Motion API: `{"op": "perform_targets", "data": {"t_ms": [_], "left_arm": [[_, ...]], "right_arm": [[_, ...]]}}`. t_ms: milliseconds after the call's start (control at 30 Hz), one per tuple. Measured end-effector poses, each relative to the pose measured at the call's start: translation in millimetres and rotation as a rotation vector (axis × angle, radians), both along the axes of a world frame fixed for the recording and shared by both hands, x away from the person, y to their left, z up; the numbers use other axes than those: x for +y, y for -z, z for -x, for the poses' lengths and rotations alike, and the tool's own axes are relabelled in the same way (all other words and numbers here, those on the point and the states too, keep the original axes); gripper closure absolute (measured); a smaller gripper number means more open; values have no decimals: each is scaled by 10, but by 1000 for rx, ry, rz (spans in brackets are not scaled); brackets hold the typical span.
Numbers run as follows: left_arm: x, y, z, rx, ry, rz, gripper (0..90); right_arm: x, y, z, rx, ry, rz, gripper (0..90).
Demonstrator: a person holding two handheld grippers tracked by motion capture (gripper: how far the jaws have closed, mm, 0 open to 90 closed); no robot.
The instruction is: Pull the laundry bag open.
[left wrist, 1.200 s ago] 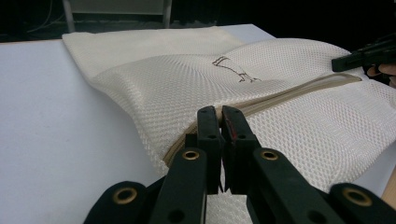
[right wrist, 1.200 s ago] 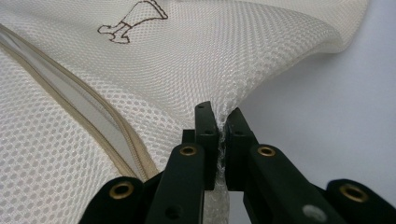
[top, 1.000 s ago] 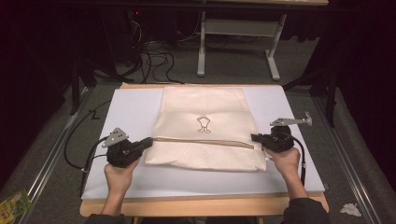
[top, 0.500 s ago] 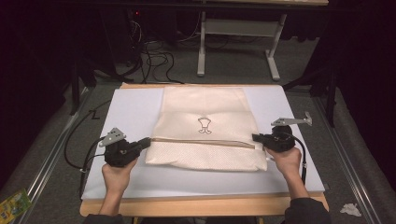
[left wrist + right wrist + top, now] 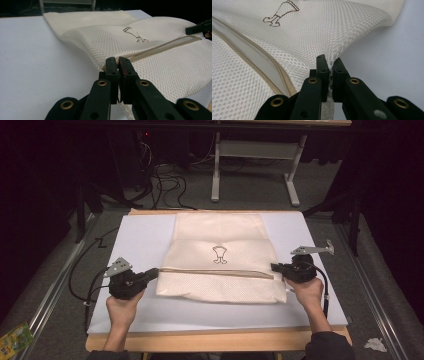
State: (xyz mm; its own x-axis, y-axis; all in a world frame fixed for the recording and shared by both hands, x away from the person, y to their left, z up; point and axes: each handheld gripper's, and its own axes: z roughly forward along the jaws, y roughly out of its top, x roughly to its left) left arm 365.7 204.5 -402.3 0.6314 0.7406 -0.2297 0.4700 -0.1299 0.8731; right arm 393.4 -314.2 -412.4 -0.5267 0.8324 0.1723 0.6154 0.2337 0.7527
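A cream mesh bag (image 5: 220, 257) lies flat at the centre of the tabletop (image 5: 140, 240), its far end reaching the far edge. The left claw (image 5: 117, 65) is closed on the bag's left edge at the zipper (image 5: 162, 46) line; the right claw (image 5: 329, 67) is clamped on the mesh at the right edge. Gripping both ends likely keeps the fabric taut for lifting or folding. The bag appears flat; contents cannot be determined.

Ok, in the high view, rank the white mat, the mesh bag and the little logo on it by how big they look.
1. white mat
2. mesh bag
3. logo
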Motion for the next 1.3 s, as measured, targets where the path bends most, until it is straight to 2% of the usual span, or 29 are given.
{"op": "perform_targets", "data": {"t_ms": [200, 300, 533, 700, 933, 1033, 1100, 1300], "left_arm": [[3, 33, 20, 2, -8, -28, 874], [23, 53, 19, 8, -17, -18, 874], [9, 86, 16, 11, -23, -38, 874], [4, 112, 17, 16, -30, -19, 873], [-12, 123, 12, 20, -17, -21, 874], [-19, 141, 5, 20, -26, -50, 875], [-34, 167, 11, 29, -32, -66, 875], [-3, 149, 33, 31, -31, -41, 874]], "right_arm": [[0, 1, -1, 3, 7, 11, 886], [-1, 3, -12, -4, 10, 7, 886], [-15, -5, -14, -11, 21, 6, 886], [1, 11, -25, -5, 27, 19, 885], [-34, -8, -23, -7, 34, 18, 885], [-21, -6, -34, -8, 34, 20, 886], [-8, -3, -29, -26, 45, 34, 888], [26, -21, -14, -16, 43, 45, 887]]}}
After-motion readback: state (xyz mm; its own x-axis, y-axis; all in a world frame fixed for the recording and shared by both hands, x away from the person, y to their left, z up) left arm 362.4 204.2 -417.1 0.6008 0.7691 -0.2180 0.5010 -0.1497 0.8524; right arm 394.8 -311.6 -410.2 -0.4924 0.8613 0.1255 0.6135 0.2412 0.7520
